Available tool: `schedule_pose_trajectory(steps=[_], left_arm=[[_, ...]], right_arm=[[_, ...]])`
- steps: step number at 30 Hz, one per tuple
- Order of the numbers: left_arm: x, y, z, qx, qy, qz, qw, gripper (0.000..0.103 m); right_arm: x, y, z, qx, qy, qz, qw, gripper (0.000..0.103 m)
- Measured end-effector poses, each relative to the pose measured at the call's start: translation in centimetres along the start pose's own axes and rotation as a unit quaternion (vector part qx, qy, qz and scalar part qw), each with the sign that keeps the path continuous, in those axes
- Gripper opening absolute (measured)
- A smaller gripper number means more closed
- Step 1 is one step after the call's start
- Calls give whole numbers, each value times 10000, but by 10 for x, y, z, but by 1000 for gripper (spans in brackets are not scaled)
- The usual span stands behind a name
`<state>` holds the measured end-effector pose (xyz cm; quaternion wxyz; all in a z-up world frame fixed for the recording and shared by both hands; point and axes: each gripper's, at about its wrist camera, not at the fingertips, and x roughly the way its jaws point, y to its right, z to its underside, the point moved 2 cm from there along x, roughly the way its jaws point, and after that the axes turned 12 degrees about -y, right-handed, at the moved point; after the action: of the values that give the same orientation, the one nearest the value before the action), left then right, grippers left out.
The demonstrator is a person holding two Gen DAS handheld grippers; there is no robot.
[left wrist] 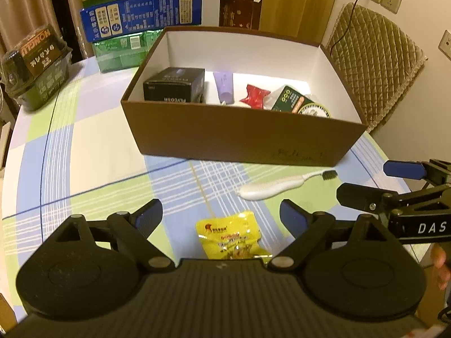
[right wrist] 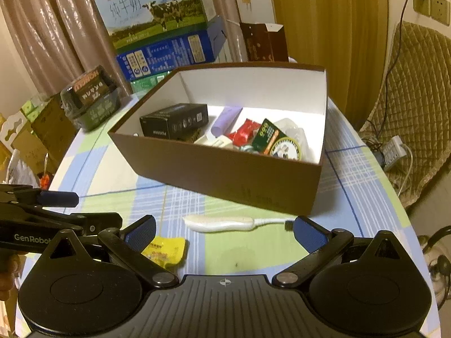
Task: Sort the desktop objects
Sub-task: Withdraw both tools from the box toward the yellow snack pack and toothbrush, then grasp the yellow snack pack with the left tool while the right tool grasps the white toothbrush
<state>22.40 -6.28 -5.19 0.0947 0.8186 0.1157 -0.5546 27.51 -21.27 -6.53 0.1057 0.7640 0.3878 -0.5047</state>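
A brown open box (left wrist: pixel 239 138) (right wrist: pixel 225 177) stands on the checked tablecloth and holds a black carton (left wrist: pixel 174 84), a purple tube (left wrist: pixel 224 86), a red sachet (left wrist: pixel 255 95) and a green packet (left wrist: pixel 296 102). In front of it lie a white toothbrush (left wrist: pixel 279 184) (right wrist: pixel 225 223) and a yellow snack packet (left wrist: pixel 229 239) (right wrist: pixel 166 250). My left gripper (left wrist: pixel 221 217) is open, hanging just above the yellow packet, which lies between its fingers. My right gripper (right wrist: pixel 224 232) is open too, with the toothbrush just beyond its fingertips. Each gripper shows at the edge of the other's view.
Milk cartons (right wrist: pixel 160 28) are stacked at the table's back left, beside a wrapped dark package (left wrist: pixel 36 64). A small brown box (left wrist: pixel 239 8) stands behind the open box. A quilted chair (left wrist: pixel 372 64) is to the right, and a power strip (right wrist: pixel 394 152) lies on the floor.
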Motion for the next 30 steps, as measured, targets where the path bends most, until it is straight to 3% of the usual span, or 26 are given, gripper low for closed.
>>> schedule_pose_trajectory(steps=[17,30], left_arm=[[36,0,44,37,-502,128,9987,88],[67,13,44,53,-738,286,9968,88]], right_arm=[[26,22,39,48,-564,349,9978,101],[45,46,46,41,-840,562,9949,101]])
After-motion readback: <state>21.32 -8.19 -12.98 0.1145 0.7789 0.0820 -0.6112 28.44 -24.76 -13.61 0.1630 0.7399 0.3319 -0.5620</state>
